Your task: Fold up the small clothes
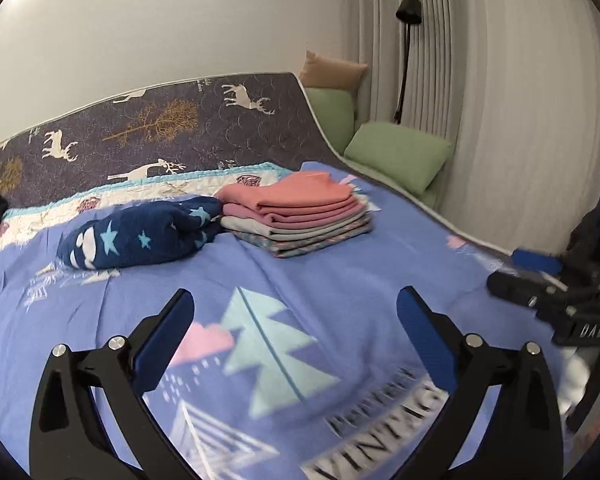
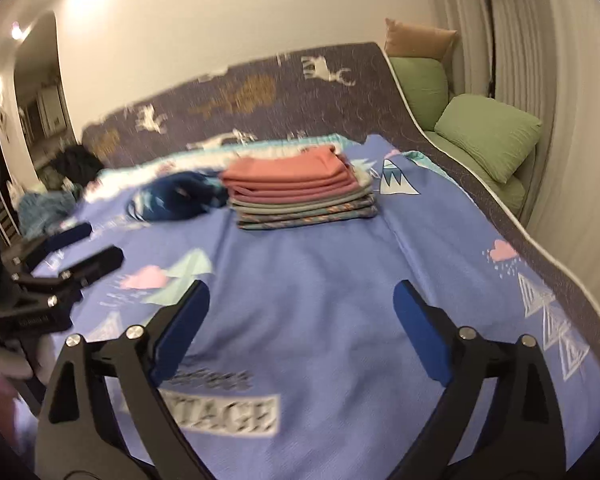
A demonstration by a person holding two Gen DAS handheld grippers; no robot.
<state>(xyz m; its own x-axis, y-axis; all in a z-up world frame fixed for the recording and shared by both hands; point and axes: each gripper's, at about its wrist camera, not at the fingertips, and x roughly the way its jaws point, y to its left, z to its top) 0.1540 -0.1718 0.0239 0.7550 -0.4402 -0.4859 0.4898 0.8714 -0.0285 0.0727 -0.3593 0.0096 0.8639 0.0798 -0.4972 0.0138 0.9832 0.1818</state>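
Note:
A stack of folded small clothes (image 1: pixel 300 216), pink on top, sits on the blue patterned blanket (image 1: pixel 308 280); it also shows in the right wrist view (image 2: pixel 296 192). A crumpled navy garment with stars (image 1: pixel 140 232) lies left of the stack, and shows in the right wrist view (image 2: pixel 176 196). My left gripper (image 1: pixel 296 312) is open and empty above the blanket, well short of the clothes. My right gripper (image 2: pixel 300 304) is open and empty over the blanket; it also appears at the right edge of the left wrist view (image 1: pixel 528 280). The left gripper shows at the left of the right wrist view (image 2: pixel 84 248).
A dark deer-print bedcover (image 1: pixel 160 128) runs along the wall. Green cushions (image 1: pixel 396 156) and a tan one (image 1: pixel 332 72) lie at the far right by curtains and a black lamp (image 1: pixel 406 48). Light-blue and dark clothes (image 2: pixel 48 204) lie at the bed's left end.

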